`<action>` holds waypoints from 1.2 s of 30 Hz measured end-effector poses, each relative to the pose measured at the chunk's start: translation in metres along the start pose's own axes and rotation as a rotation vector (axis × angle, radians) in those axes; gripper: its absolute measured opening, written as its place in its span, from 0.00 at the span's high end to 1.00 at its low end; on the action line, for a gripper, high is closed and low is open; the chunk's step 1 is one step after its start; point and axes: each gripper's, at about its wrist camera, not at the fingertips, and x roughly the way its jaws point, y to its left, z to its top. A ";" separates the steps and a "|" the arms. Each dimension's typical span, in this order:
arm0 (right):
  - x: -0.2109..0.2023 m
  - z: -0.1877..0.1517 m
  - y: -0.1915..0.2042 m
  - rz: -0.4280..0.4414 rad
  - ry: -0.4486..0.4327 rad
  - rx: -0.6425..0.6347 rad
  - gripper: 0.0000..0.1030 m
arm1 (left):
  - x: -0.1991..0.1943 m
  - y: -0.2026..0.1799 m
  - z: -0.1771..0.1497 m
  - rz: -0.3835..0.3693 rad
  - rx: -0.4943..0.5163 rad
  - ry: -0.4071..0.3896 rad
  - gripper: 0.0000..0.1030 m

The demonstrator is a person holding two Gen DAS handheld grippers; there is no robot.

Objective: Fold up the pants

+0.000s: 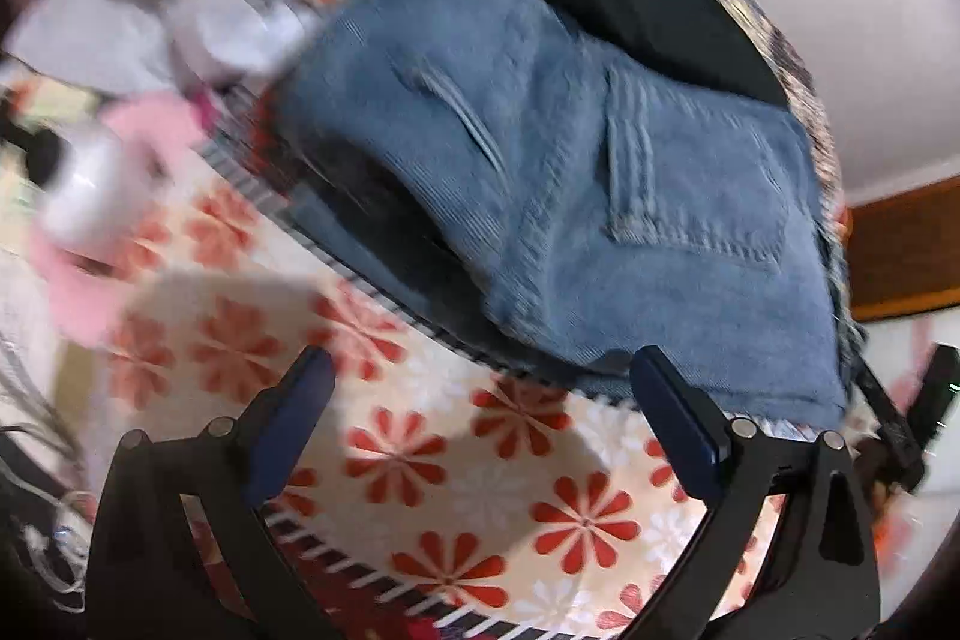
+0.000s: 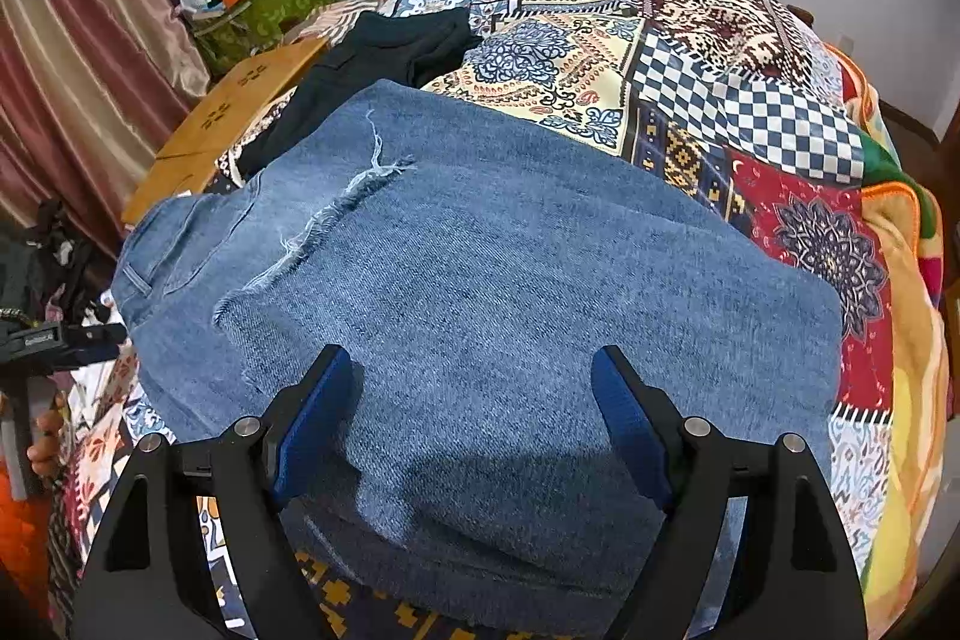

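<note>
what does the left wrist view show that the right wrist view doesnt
Only the left wrist view shows the red flower sheet, a blurred pink and white object, the jeans' back pocket and the open left gripper off the denim. Only the right wrist view shows the curtain, the green bag, the frayed rip and the open right gripper over the denim. Both show the folded jeans, the black garment and the patchwork blanket.

The folded blue jeans lie on the patchwork quilt; the right gripper hovers over the jeans, fingers spread wide; a dark garment lies beyond the jeans.
</note>
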 end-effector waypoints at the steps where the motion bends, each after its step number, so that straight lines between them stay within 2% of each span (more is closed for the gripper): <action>1: 0.001 -0.001 0.001 -0.003 0.001 -0.002 0.22 | 0.007 -0.001 0.000 -0.045 -0.006 0.026 0.03; 5: -0.001 -0.002 0.002 -0.002 0.002 0.000 0.22 | 0.023 -0.006 0.006 -0.121 -0.032 0.051 0.03; 9: 0.001 0.000 -0.001 0.008 0.003 0.007 0.22 | 0.030 -0.013 0.018 -0.118 -0.045 0.043 0.03; 14: 0.002 0.000 -0.001 0.022 0.003 0.019 0.21 | 0.033 -0.009 0.032 -0.132 -0.111 0.023 0.05; 16: 0.002 0.000 -0.001 0.026 0.003 0.022 0.21 | 0.028 -0.009 0.033 -0.099 -0.129 -0.018 0.22; 17: 0.002 0.000 -0.002 0.027 0.002 0.024 0.21 | 0.025 -0.005 0.033 -0.086 -0.129 -0.033 0.28; 19: 0.002 0.000 -0.002 0.029 0.002 0.027 0.21 | 0.019 -0.006 0.032 -0.045 -0.125 -0.077 0.48; 21: 0.002 0.000 -0.003 0.033 0.002 0.031 0.21 | 0.012 -0.006 0.029 -0.035 -0.125 -0.123 0.52; 24: 0.003 0.000 -0.003 0.037 0.004 0.034 0.21 | -0.006 -0.016 0.021 -0.068 -0.085 -0.235 0.53; 25: 0.003 0.000 -0.004 0.039 0.004 0.034 0.21 | -0.009 -0.019 0.019 -0.087 -0.067 -0.250 0.50; 26: 0.003 0.000 -0.004 0.040 0.004 0.035 0.21 | -0.010 -0.021 0.018 -0.099 -0.050 -0.254 0.46; 28: 0.003 0.000 -0.004 0.043 0.005 0.036 0.20 | 0.000 -0.025 0.022 -0.116 -0.028 -0.215 0.26; 30: 0.004 0.000 -0.004 0.044 0.007 0.036 0.20 | 0.022 -0.023 0.030 -0.123 -0.047 -0.125 0.26; 32: 0.004 0.000 -0.005 0.045 0.006 0.036 0.20 | 0.036 -0.014 0.039 -0.136 -0.066 -0.079 0.26; 35: 0.003 -0.001 -0.005 0.046 0.003 0.038 0.20 | 0.036 -0.012 0.052 -0.136 -0.090 -0.108 0.27; 36: 0.003 -0.001 -0.005 0.046 0.002 0.038 0.20 | 0.034 -0.012 0.055 -0.114 -0.096 -0.132 0.33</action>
